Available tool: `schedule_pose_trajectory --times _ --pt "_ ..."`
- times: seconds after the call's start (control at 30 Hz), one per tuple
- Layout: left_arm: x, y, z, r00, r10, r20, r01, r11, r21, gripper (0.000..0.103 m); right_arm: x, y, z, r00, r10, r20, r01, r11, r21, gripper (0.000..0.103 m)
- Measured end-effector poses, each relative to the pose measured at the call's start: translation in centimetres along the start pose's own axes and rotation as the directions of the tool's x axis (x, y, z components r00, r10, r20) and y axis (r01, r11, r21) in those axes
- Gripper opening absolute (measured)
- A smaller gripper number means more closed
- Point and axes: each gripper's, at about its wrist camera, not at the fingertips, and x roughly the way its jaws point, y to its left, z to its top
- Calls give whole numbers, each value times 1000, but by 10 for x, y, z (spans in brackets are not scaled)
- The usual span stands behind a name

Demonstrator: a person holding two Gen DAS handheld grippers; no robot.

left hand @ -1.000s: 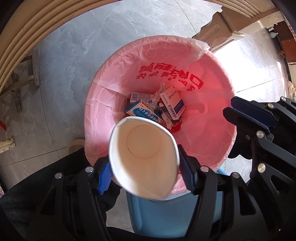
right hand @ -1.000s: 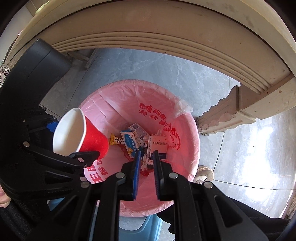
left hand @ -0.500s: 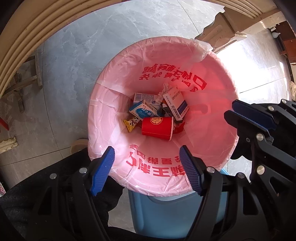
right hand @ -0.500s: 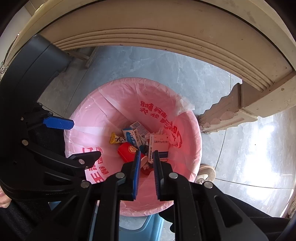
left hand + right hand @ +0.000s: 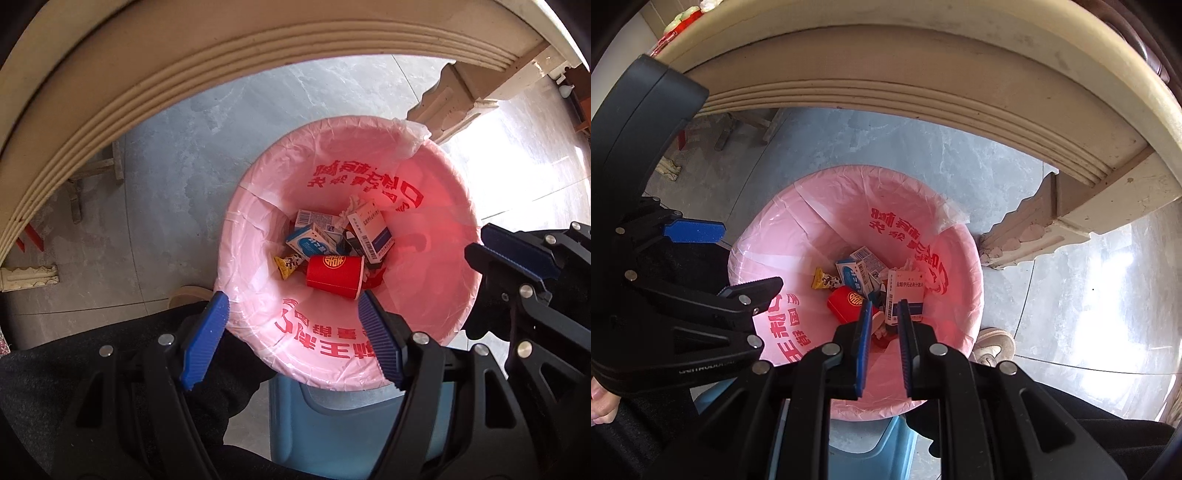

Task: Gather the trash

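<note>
A bin lined with a pink bag (image 5: 424, 295) (image 5: 768, 236) stands on the floor below both grippers. At its bottom a red paper cup (image 5: 334, 275) (image 5: 846, 301) lies on its side among small medicine boxes (image 5: 369, 230) and a yellow wrapper (image 5: 286, 264). My left gripper (image 5: 292, 295) (image 5: 751, 256) hangs over the near rim, pointing straight down, open, with nothing between its blue pads. My right gripper (image 5: 884, 302) (image 5: 476, 242) hovers over the bin's right side, shut and holding nothing.
A cream table edge (image 5: 184, 74) curves overhead, and its carved leg (image 5: 454, 96) stands just behind the bin. A blue stool (image 5: 351, 424) sits under the bin. A person's dark trousers (image 5: 74, 369) and a shoe (image 5: 993, 345) are close by.
The left gripper held the red cup above the bin, then let it go. The cup dropped and lies on its side. The left gripper has since risen; the right stayed put.
</note>
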Motion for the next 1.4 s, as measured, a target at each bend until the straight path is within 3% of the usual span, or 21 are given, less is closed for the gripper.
schedule_pose_trajectory --times 0.23,0.53,0.6,0.7,0.93,1.0,1.2,1.27,1.4 --pt "-69 -2 -15 984 11 175 7 995 -103 71 -72 0 -5 985 -39 169 36 999 24 20" --pt "-164 -13 -36 919 61 391 15 982 -190 76 -177 2 -19 910 -84 407 69 996 52 44" --pt "-187 -12 -42 891 105 441 -7 976 -218 77 -199 3 -22 883 -98 459 77 995 63 61" --pt "-218 -14 -51 847 150 510 -27 970 -241 84 -232 3 -29 837 -105 537 74 994 79 74" --pt "-287 -19 -72 733 248 634 -54 950 -309 90 -299 14 -39 728 -99 678 54 995 87 81" --pt "-304 -18 -81 695 266 668 -46 943 -328 90 -315 14 -40 695 -103 712 51 994 94 90" --pt "-347 -24 -109 609 300 734 -14 930 -368 93 -359 27 -57 606 -135 784 75 991 113 96" --pt "-356 -24 -116 587 307 749 -2 926 -379 95 -370 30 -64 585 -145 798 82 989 120 96" --pt "-369 -27 -127 565 316 762 11 921 -390 97 -385 39 -77 554 -182 812 100 983 152 96"
